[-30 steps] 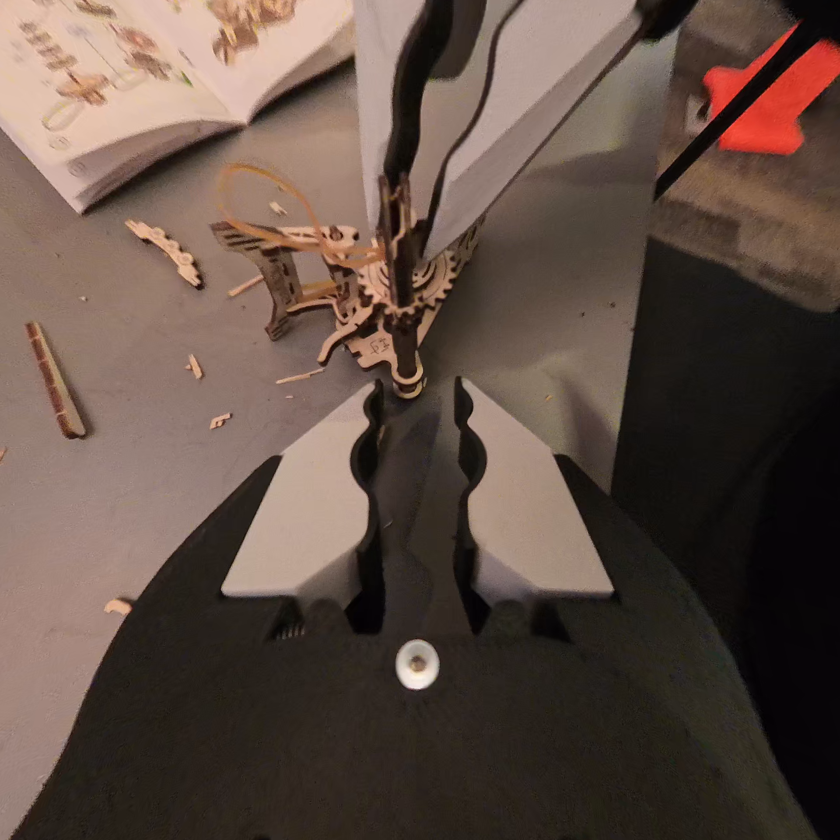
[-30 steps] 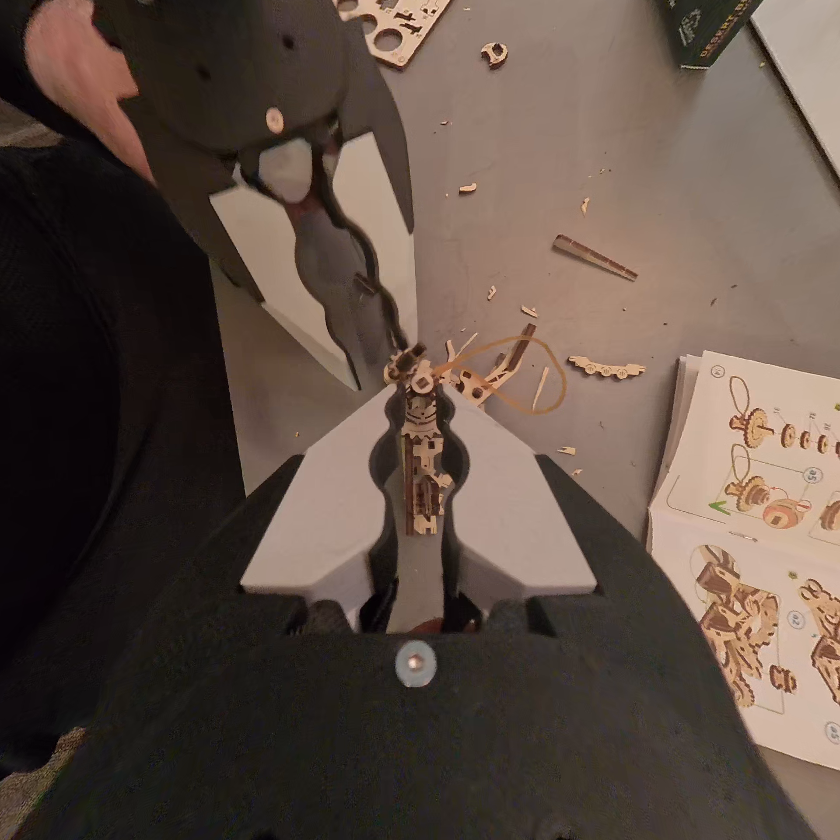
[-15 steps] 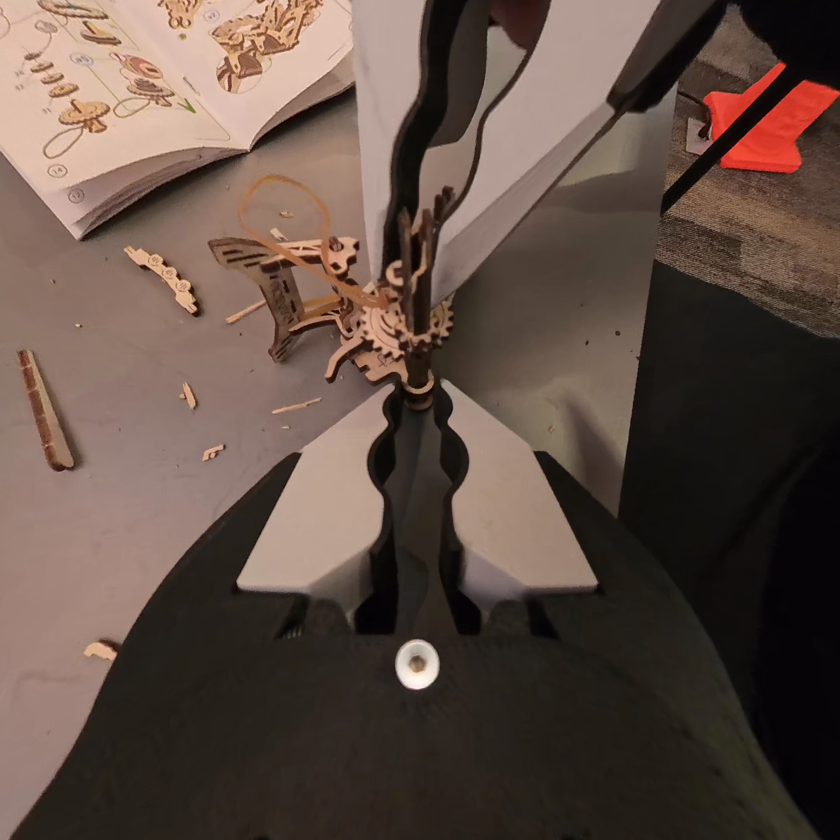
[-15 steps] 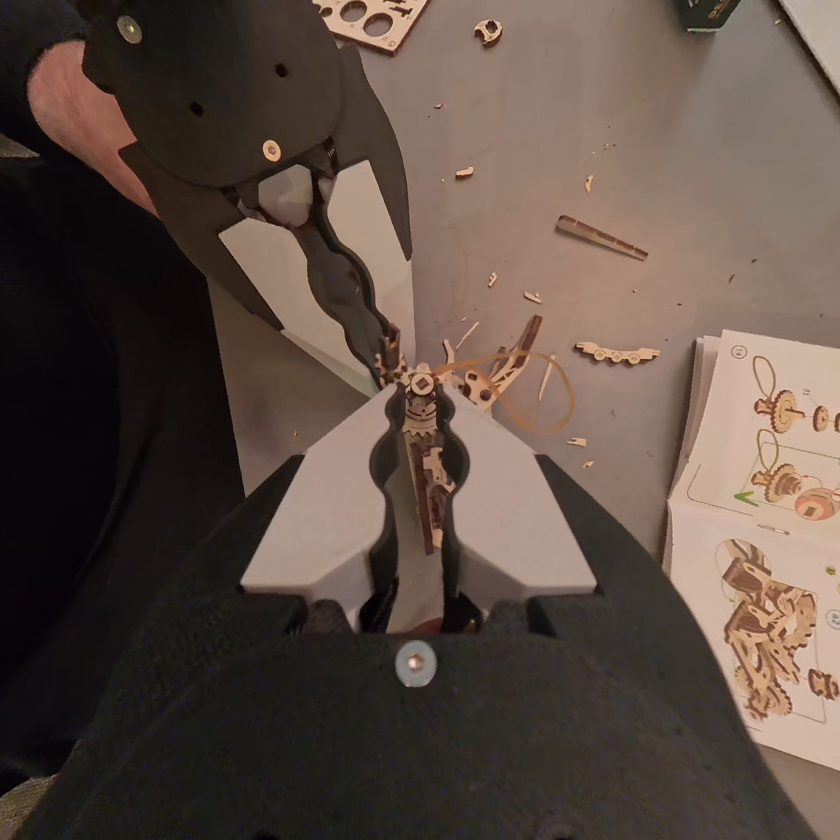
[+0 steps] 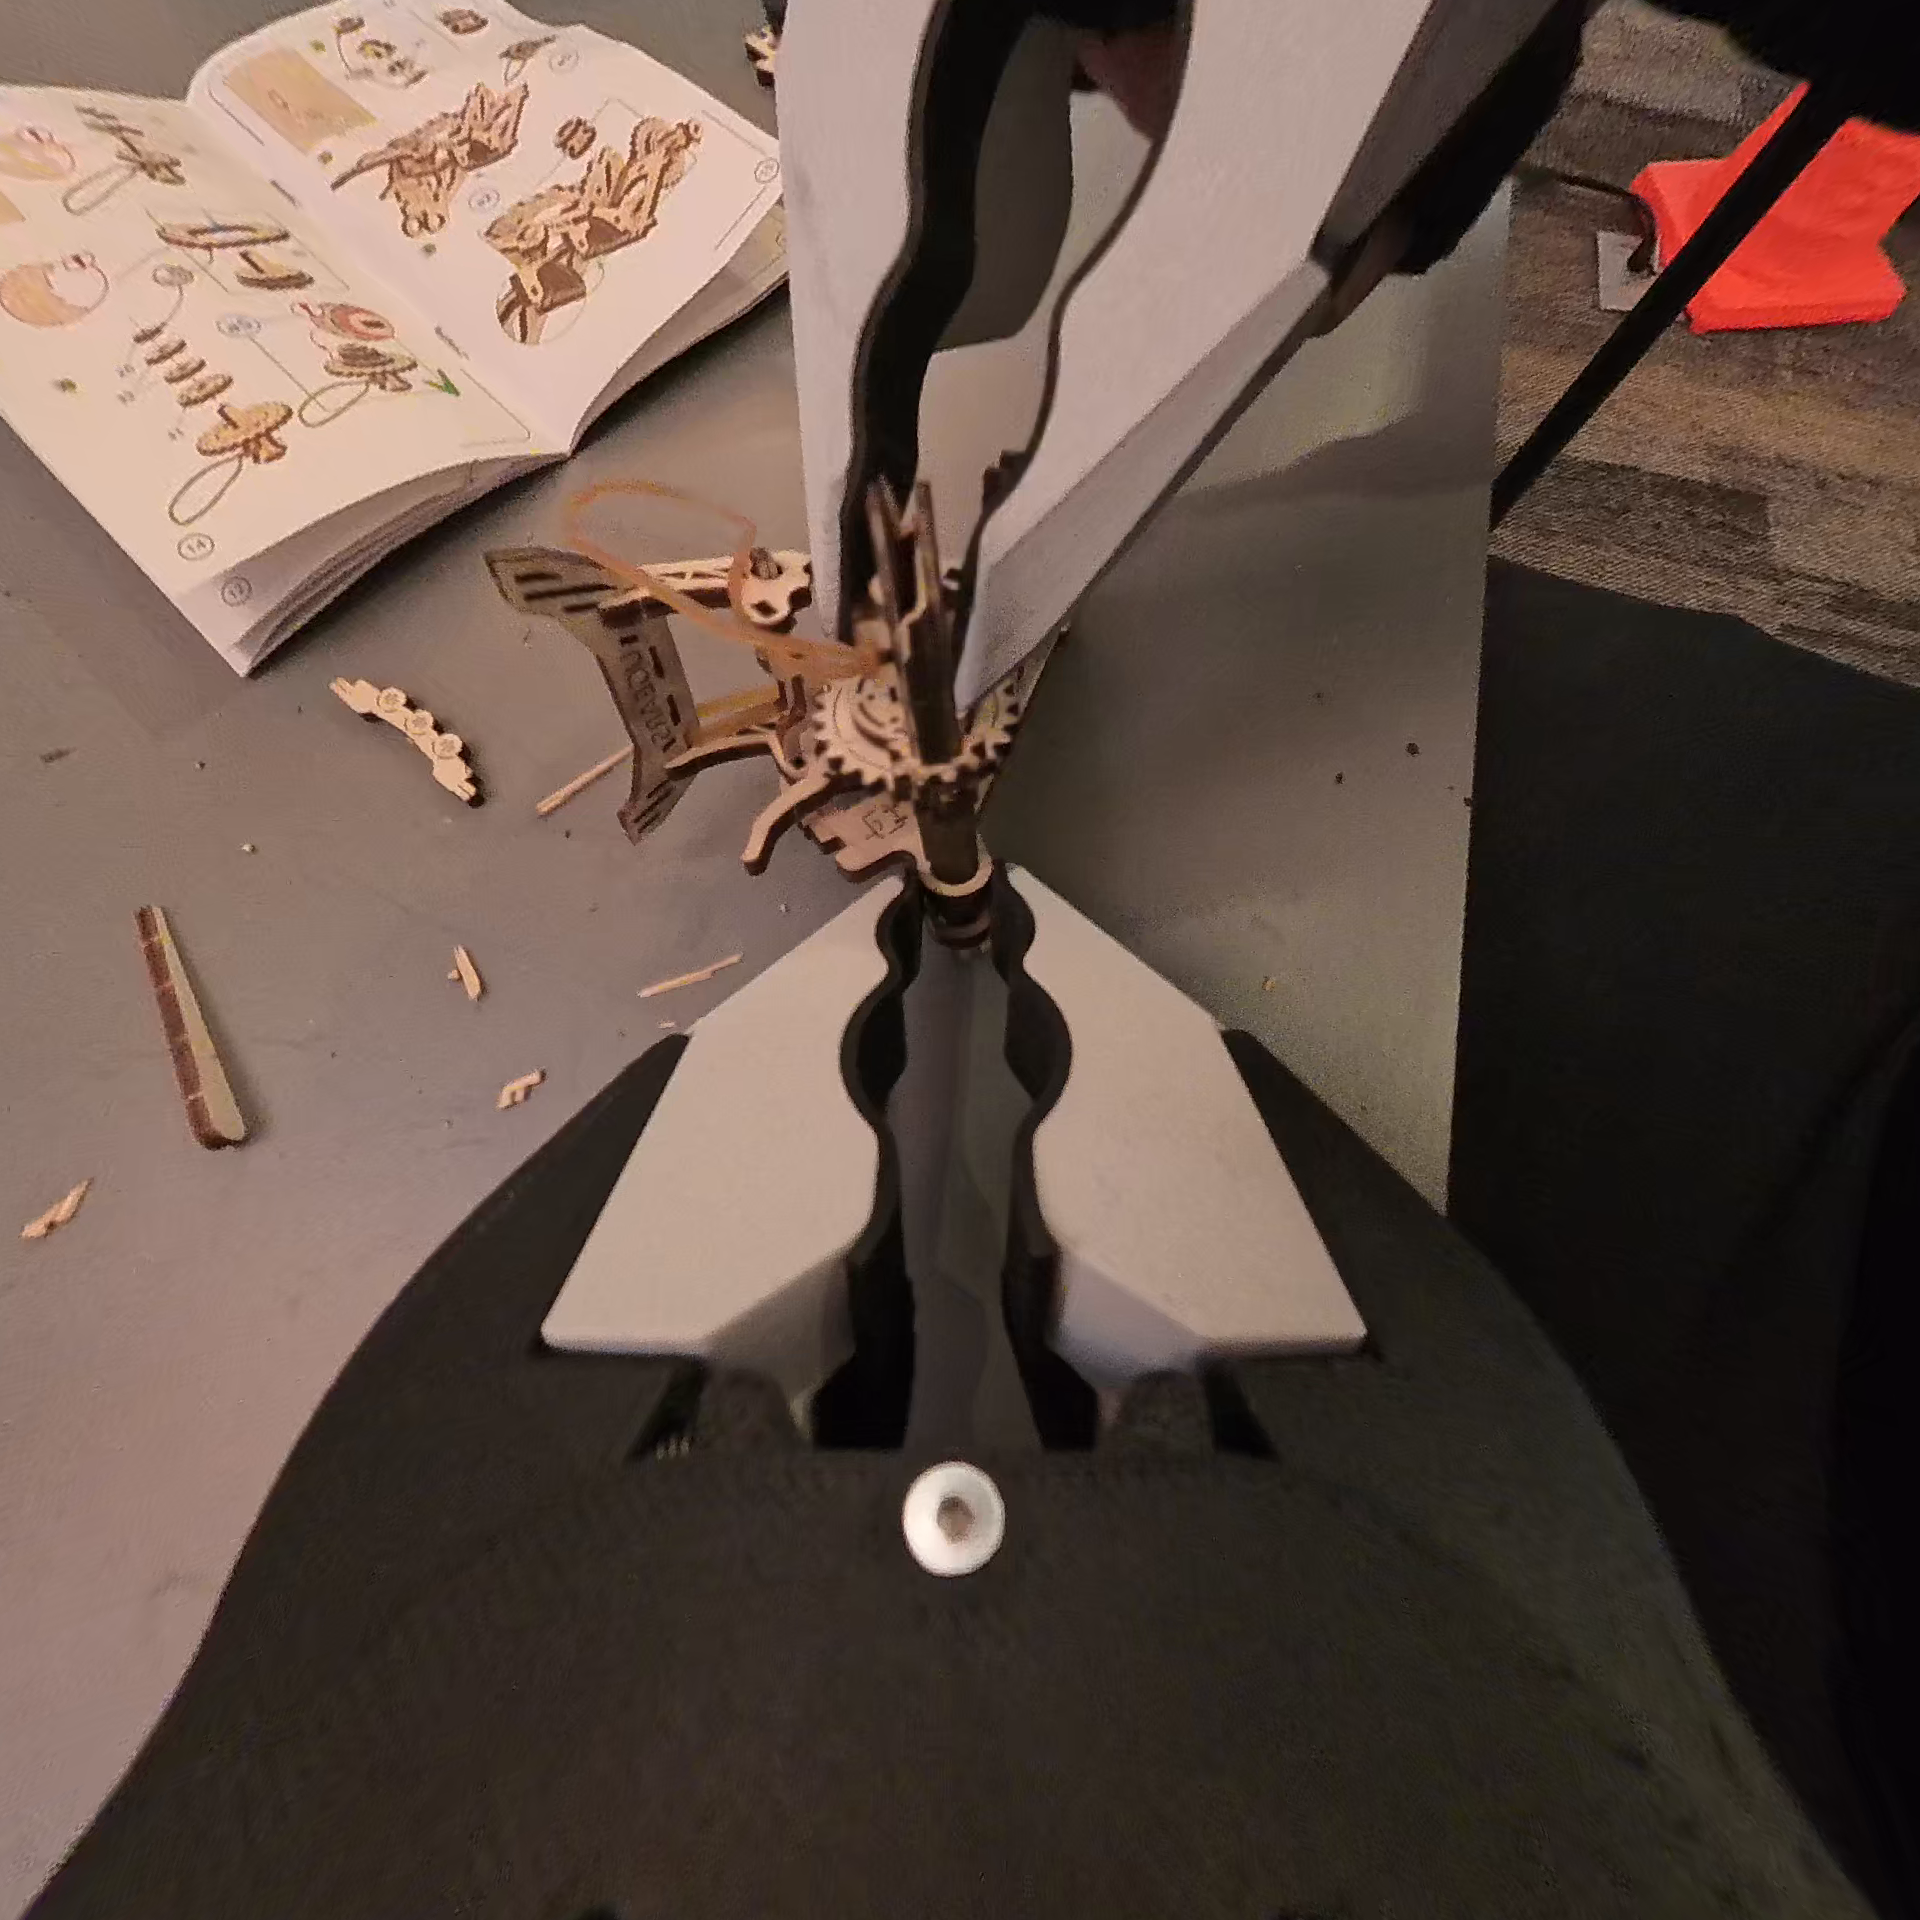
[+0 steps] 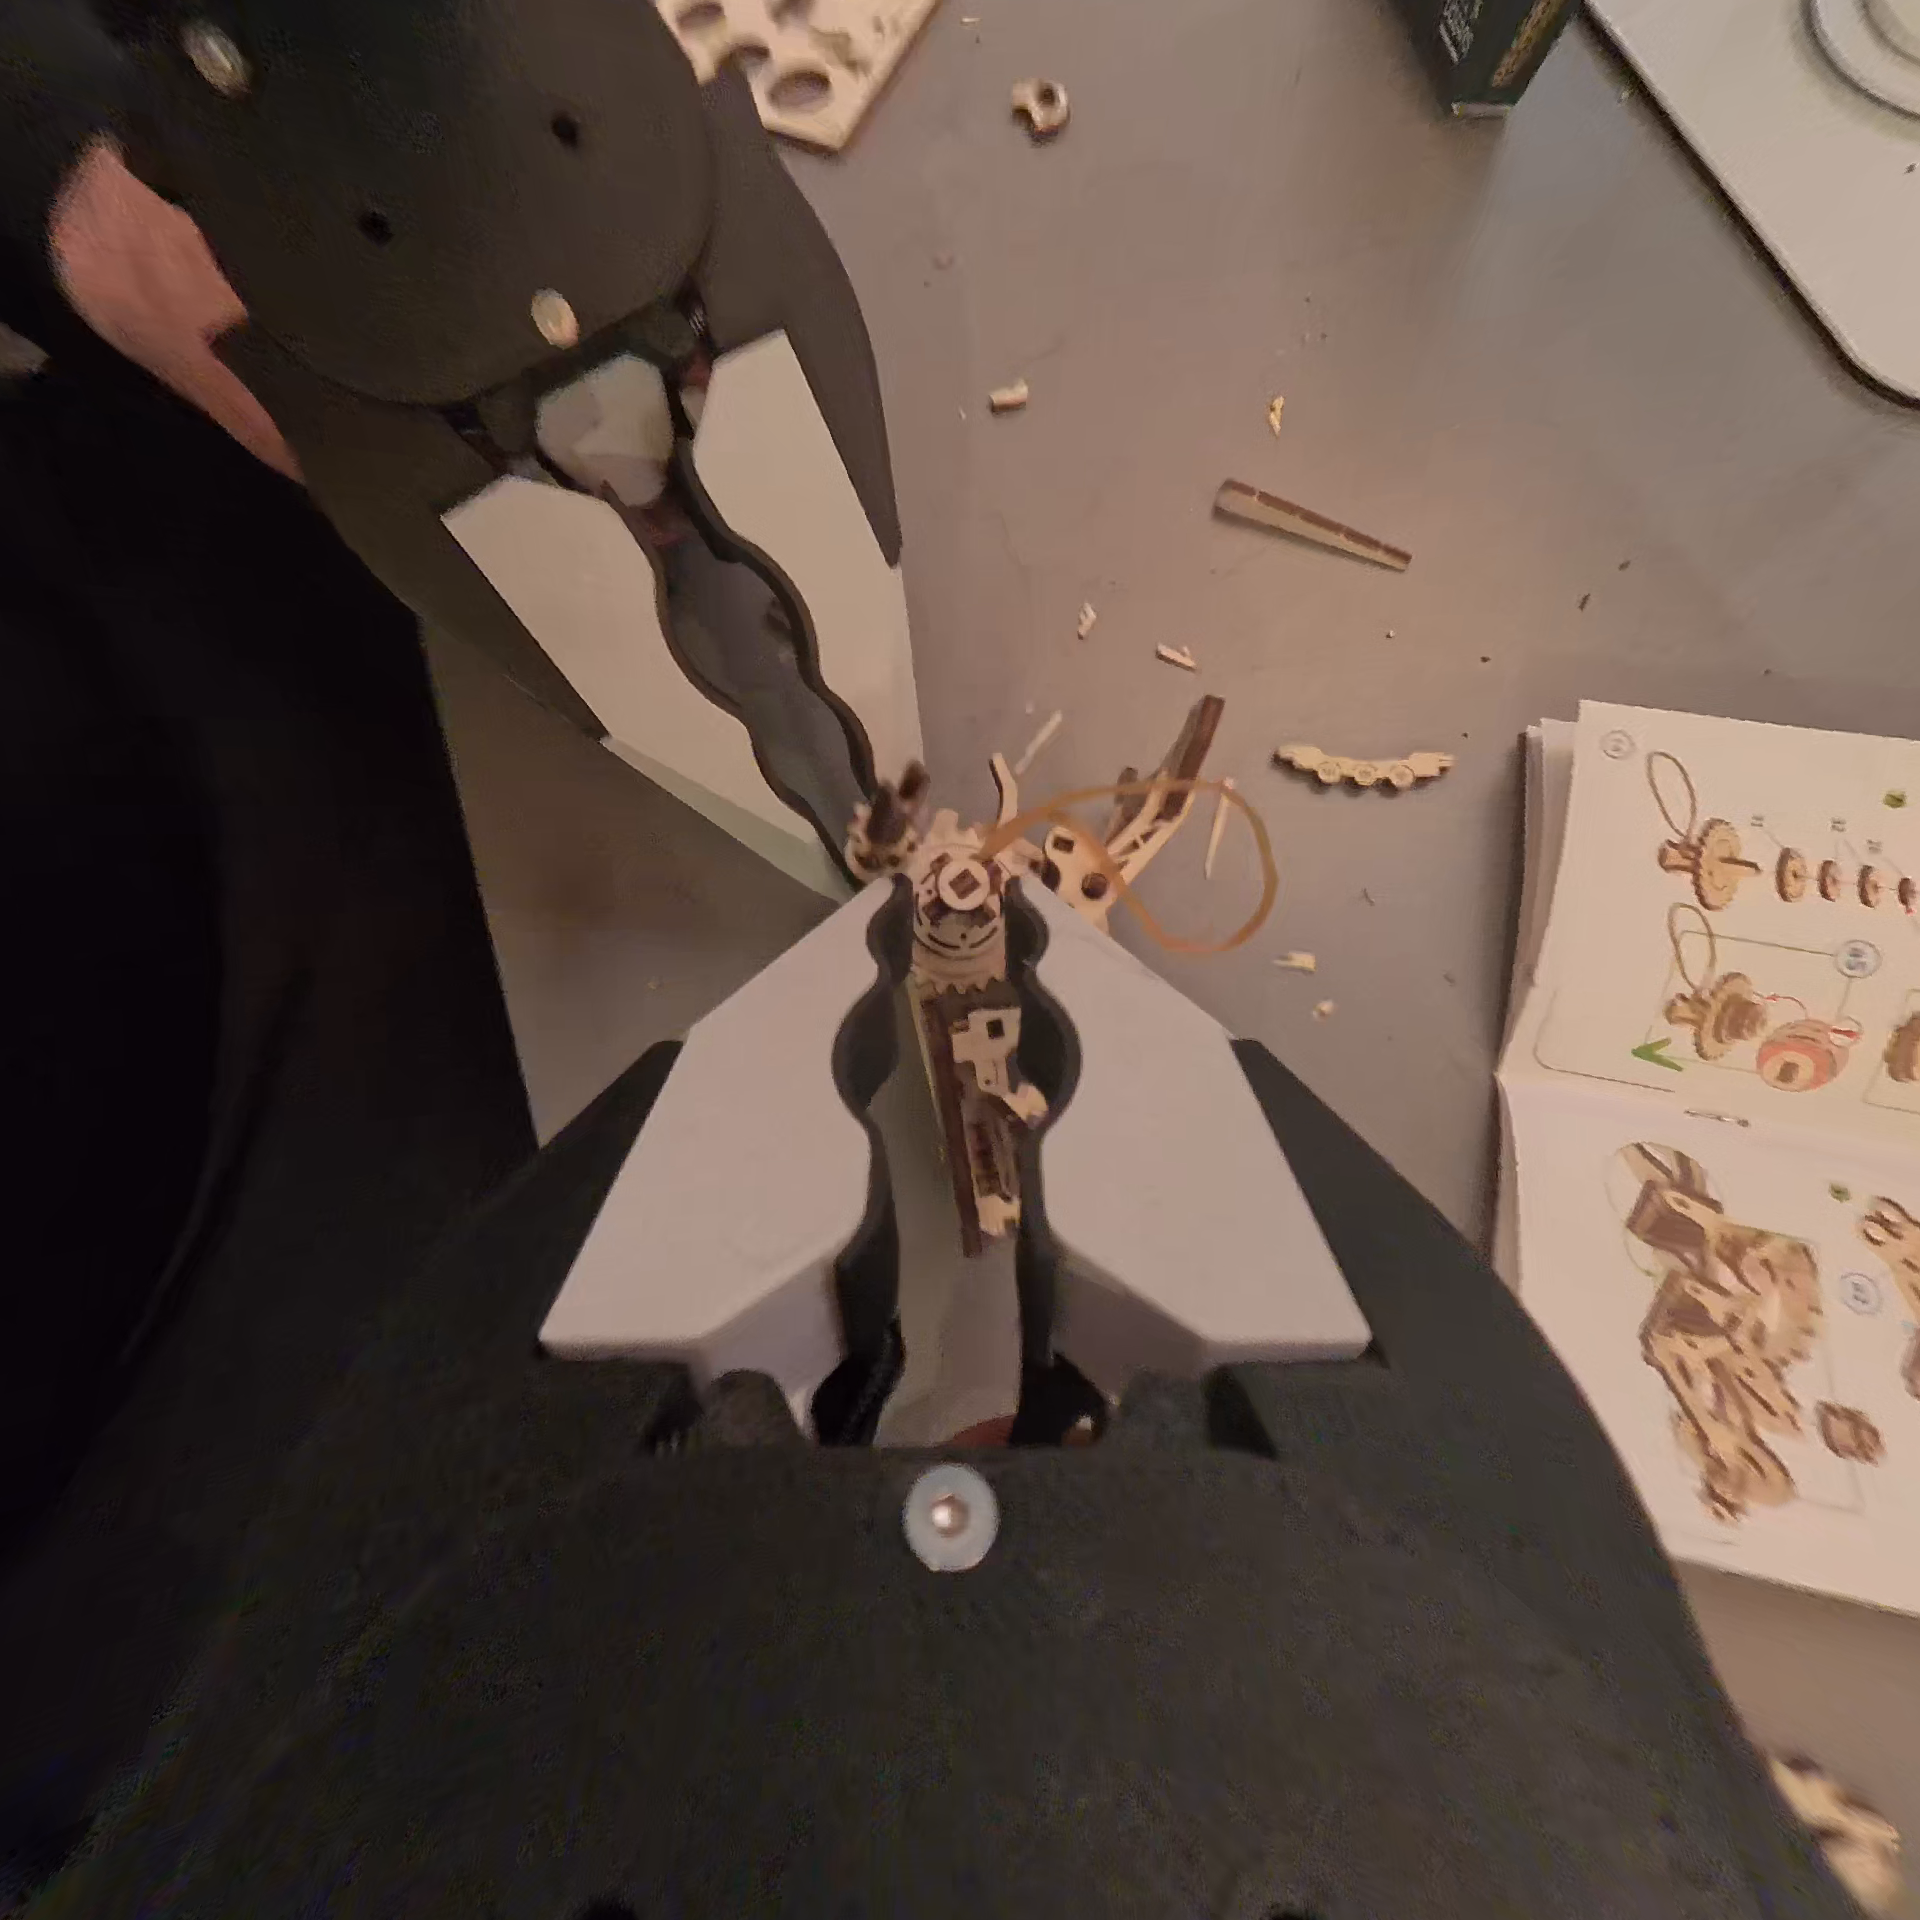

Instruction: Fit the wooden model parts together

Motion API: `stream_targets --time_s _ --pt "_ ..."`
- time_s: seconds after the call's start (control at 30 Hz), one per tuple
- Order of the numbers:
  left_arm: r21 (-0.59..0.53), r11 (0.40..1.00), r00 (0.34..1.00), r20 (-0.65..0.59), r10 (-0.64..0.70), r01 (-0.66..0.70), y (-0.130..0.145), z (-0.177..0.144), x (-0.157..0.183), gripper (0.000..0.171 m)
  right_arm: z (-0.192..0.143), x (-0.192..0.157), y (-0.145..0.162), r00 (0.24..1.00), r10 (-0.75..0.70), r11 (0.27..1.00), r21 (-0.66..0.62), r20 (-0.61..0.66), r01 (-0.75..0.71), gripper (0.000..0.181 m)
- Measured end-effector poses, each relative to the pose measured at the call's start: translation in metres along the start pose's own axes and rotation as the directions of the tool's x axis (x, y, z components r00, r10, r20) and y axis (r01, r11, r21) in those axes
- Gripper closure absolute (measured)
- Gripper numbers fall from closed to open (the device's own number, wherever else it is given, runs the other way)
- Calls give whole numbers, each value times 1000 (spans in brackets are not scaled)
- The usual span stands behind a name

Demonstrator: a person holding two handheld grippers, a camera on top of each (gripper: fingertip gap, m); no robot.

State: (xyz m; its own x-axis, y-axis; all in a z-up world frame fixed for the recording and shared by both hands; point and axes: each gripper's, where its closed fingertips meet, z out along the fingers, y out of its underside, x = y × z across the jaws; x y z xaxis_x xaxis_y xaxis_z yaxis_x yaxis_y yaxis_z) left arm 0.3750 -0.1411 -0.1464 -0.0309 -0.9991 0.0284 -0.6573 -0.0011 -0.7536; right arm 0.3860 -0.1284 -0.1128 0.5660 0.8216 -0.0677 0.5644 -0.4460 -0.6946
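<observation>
My left gripper (image 5: 954, 894) has its two grey fingers drawn in narrow, their tips pinching the small round end of a dark axle (image 5: 951, 831) that sticks out of the wooden model (image 5: 873, 727). My right gripper (image 6: 961, 904) meets it from the opposite side, its fingers closed around the model's geared body, with a flat laser-cut piece running back between the finger pads (image 6: 1132, 1091). In the left wrist view the right gripper comes down from the top of the frame, and its tips touch the model just above the gear.

The model is held between the two tools, just above the grey table (image 5: 312, 935). A curved dark wooden arm (image 5: 634, 707) juts out to one side of it, and a thin tan rubber band (image 6: 1195, 873) loops loosely from it.

Around it on the table lie small wood offcuts: a long notched strip (image 5: 192, 1029), a short curved piece with holes (image 5: 416, 722), and scattered splinters. An open instruction booklet (image 5: 343, 270) lies farther off. In the right wrist view, a punched-out plywood sheet (image 6: 800, 62) and a dark box (image 6: 1496, 52) sit at the far edge. Part of a person's hand (image 6: 145, 281) shows behind the left gripper.
</observation>
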Motion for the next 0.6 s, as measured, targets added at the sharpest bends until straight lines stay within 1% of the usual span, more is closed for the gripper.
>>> stream_targets --time_s 0.03,0.1,0.2,0.3,0.47,0.53,0.6 --pt "1 1000 1000 6 14 -14 -1 0 -1 161 0 2 4 1000 -16 999 -35 -26 15 166" --pt "6 999 999 10 40 -40 -2 0 -2 161 -2 1 2 998 -36 998 -49 -45 33 165" --pt "20 998 998 9 66 -66 -2 0 -2 161 -6 4 1 991 -76 994 -88 -106 67 165" --pt "25 994 994 25 104 -104 -3 0 -5 161 -6 4 2 990 -70 992 -116 -122 56 172" --pt "44 984 984 43 173 -175 -5 1 -3 161 -7 0 1 993 -28 996 -82 -115 19 172" --pt "47 978 977 64 202 -205 -7 0 -4 161 -9 -2 1 994 -15 998 -56 -109 9 173" --pt "60 972 971 79 224 -229 -10 -1 -5 161 -12 -1 0 994 36 999 -10 -106 -37 173"
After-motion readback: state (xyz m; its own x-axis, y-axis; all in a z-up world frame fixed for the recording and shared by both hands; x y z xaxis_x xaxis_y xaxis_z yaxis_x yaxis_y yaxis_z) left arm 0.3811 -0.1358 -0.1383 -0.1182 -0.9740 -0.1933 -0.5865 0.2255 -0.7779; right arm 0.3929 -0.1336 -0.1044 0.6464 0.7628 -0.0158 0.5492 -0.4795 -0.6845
